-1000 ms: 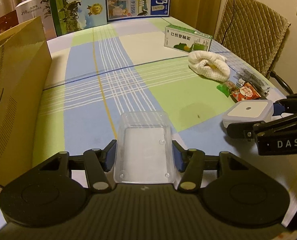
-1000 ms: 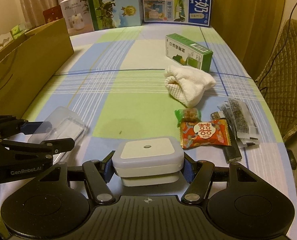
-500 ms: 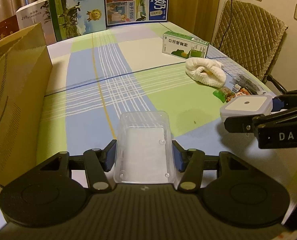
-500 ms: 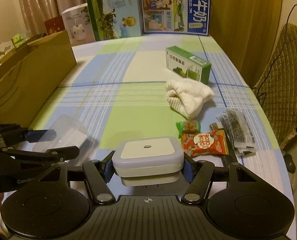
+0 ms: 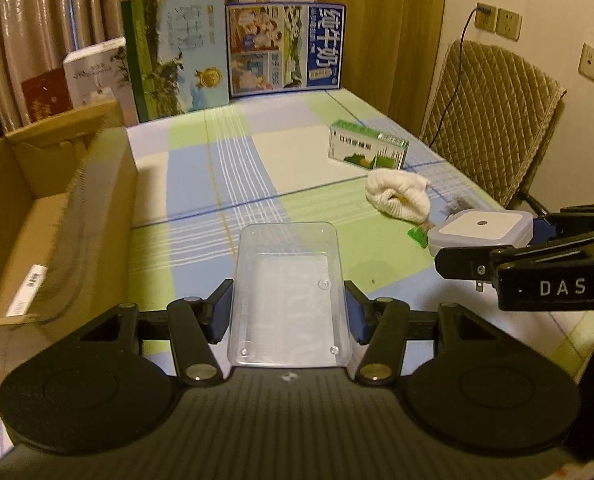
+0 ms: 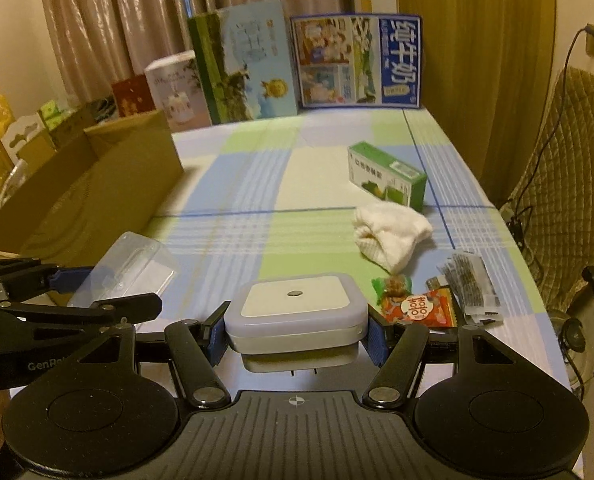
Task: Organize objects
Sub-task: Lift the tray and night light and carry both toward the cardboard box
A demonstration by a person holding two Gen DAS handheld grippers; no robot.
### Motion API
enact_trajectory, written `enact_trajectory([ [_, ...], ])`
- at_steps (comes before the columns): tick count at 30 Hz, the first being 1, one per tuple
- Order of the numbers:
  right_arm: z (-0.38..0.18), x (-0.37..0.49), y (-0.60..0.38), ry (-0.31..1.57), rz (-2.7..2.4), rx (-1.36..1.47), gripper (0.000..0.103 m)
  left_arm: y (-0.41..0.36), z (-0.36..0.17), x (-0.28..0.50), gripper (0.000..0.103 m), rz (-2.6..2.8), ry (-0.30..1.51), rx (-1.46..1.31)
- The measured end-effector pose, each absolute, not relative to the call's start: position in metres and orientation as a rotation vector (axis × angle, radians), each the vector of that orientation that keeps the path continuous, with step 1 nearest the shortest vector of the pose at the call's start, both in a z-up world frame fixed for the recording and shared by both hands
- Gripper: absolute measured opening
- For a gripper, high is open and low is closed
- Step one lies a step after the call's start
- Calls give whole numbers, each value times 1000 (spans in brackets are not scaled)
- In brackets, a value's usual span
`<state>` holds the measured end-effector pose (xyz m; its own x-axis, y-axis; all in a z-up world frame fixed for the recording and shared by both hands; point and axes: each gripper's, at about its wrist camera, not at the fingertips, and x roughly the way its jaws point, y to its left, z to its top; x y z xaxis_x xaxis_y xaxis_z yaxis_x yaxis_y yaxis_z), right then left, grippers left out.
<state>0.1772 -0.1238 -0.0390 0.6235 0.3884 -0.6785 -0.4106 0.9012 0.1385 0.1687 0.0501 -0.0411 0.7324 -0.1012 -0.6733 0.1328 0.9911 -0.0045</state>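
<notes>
My left gripper (image 5: 289,312) is shut on a clear plastic tray (image 5: 289,292), held above the checked tablecloth. The same clear plastic tray (image 6: 133,268) shows at the left of the right wrist view, between the left gripper's fingers (image 6: 77,276). My right gripper (image 6: 297,336) is shut on a white square plug-in night light (image 6: 297,312). In the left wrist view that night light (image 5: 481,228) hangs at the right, clamped by the right gripper (image 5: 537,248). An open cardboard box (image 5: 37,216) stands at the left.
On the cloth lie a green carton (image 6: 385,176), a white cloth (image 6: 393,232), a small green candy (image 6: 393,286), an orange snack packet (image 6: 417,310) and dark sachets (image 6: 469,284). Milk cartons and boxes (image 6: 357,60) line the far edge. A padded chair (image 5: 493,120) stands at the right.
Both grippers have risen with their loads; the views now take in more of the room and the inside of the cardboard box. The grips are unchanged.
</notes>
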Motion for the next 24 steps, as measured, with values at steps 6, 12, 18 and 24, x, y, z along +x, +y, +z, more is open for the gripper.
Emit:
enact_trajectory([
  [6,-14,150,-119,741,474,-17,62,58,-14,143,51,-114,708,39],
  [12,3,127,-113,726,486,-16,62,64,10,120,51,-104,688,48],
  [18,17,110,-103,703,515,-24,62,74,26,99,51,-90,671,63],
  [24,28,100,-82,685,564,-39,62,95,38,81,51,-50,656,58],
])
